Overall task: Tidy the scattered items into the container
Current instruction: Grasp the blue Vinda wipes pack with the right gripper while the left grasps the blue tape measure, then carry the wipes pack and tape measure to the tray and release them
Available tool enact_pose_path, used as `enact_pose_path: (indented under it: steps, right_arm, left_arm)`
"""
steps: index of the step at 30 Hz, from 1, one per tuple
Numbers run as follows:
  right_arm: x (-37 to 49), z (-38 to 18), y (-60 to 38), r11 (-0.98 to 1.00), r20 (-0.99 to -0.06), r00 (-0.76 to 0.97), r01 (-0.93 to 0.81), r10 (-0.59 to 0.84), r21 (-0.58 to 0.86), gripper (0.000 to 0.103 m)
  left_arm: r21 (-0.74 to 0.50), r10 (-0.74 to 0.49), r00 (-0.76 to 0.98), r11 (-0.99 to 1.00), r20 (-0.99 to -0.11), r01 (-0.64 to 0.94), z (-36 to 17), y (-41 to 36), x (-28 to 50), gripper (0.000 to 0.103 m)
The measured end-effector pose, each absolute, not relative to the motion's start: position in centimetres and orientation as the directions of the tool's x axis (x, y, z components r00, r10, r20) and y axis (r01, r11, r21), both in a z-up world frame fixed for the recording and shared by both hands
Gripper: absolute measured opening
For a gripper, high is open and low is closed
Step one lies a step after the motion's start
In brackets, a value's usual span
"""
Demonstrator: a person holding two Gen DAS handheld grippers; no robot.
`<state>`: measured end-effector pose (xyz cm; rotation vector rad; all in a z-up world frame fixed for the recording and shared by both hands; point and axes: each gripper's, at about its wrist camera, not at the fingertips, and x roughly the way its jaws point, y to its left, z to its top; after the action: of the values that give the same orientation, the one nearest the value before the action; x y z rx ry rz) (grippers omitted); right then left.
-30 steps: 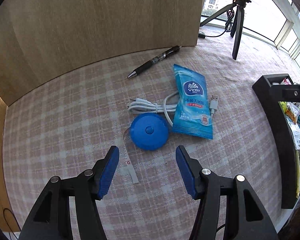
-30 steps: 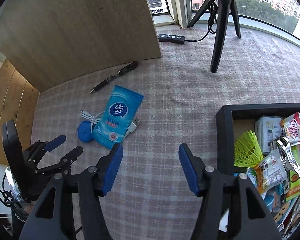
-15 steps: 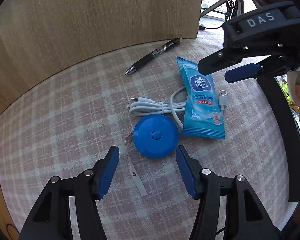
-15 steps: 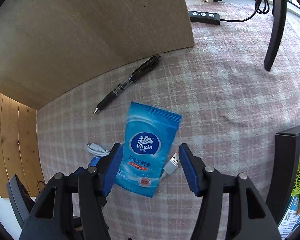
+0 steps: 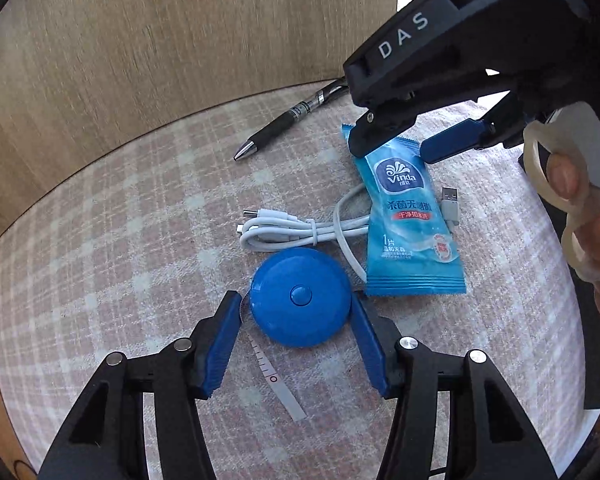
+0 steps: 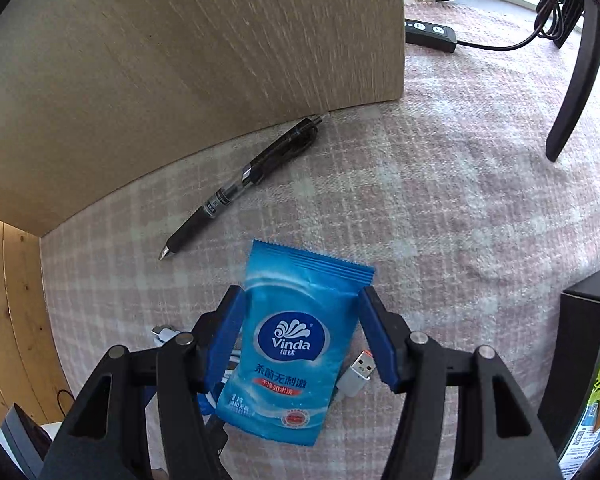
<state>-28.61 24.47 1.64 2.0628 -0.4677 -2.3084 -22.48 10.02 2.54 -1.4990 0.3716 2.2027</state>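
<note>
A round blue tape measure (image 5: 300, 296) lies on the checked cloth, its white tape end (image 5: 278, 386) pulled out. My left gripper (image 5: 296, 308) is open with its blue pads on either side of the tape measure. A blue Vinda wipes packet (image 6: 294, 344) lies partly over a white USB cable (image 5: 296, 230). My right gripper (image 6: 300, 312) is open and straddles the packet's upper half; it also shows in the left wrist view (image 5: 392, 140). A black pen (image 6: 244, 184) lies behind, near the wooden board.
A wooden board (image 6: 180, 60) stands at the back. A black container (image 6: 580, 344) with several items is at the right edge. A black tripod leg (image 6: 576, 80) and a power strip (image 6: 430, 34) stand at the back right.
My left gripper moved forward until its pads flank the tape measure. My right gripper moved forward and down over the wipes packet. Both stayed open.
</note>
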Motion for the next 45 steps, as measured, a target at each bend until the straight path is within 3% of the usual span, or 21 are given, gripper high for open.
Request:
enact_pose_path:
  steps: [5,11,15,25,34,45]
  right_arm:
    - [-28.7,1.5,23.6,-0.965,-0.977,-0.12,-0.176,-0.175,0.194,0.061]
    - [-28.2,1.7,22.7,-0.975,-0.98,-0.131,-0.14,-0.152,0.17,0.054]
    - [-27.5,2.2,23.5,-0.98,-0.981,-0.147,-0.133,-0.128,0.147,0.034]
    - [-26.5,3.5,25.4,-0.96,-0.966,-0.173,-0.175,-0.191,0.22,0.016]
    - [-24.2,7.4,27.4,-0.945,-0.94,-0.239,-0.16,-0.245,0.286,0.013]
    - [-20.7,11.2,35.0,-0.933,-0.925,-0.308,-0.207,-0.223,0.294,0.013]
  left_arm:
    - [-0.02,0.211,-0.324,-0.863,-0.922,-0.504,2.3,11.0,-22.9,0.05]
    - [-0.01,0.209,-0.348,-0.869,-0.914,-0.495,2.0,12.3,-22.6,0.048]
    - [-0.015,0.215,-0.343,-0.865,-0.915,-0.501,1.6,13.1,-21.5,0.048]
    - [-0.035,0.22,-0.354,-0.886,-0.909,-0.462,2.2,10.4,-20.6,0.048]
    - [-0.022,0.22,-0.386,-0.889,-0.896,-0.457,4.6,11.3,-19.2,0.048]
    - [-0.037,0.309,-0.402,-0.829,-0.862,-0.558,9.8,13.6,-17.2,0.048]
